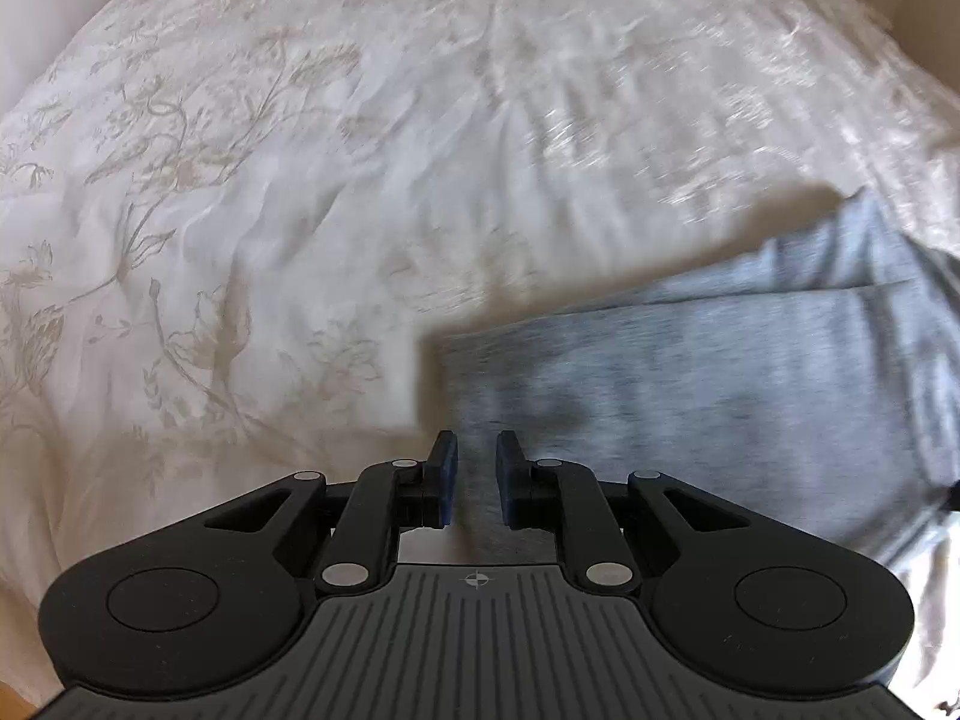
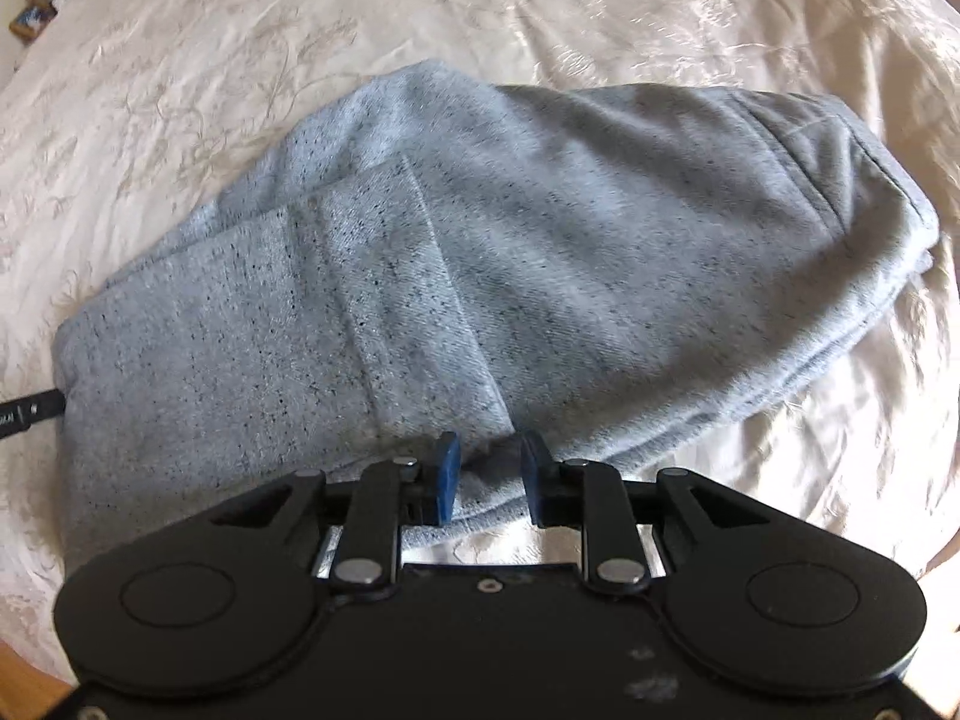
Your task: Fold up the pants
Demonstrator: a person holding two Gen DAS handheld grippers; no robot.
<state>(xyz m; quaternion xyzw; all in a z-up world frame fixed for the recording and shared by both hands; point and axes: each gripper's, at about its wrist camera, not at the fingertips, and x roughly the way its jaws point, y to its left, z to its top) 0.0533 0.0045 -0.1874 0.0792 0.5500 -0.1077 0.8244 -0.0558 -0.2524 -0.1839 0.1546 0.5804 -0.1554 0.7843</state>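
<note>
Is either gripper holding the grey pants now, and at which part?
Neither holds them. The left gripper and the right gripper both have their jaws apart, over the near edge of the folded pants.

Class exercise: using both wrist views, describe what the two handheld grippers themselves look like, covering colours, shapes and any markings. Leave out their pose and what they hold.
Both grippers are black, with two rounded lobes, silver pivot pins and blue finger pads. The left gripper has a grey ribbed top plate bearing a small crosshair mark. The right gripper has a plain black plate with small screws and pale scuffs.
</note>
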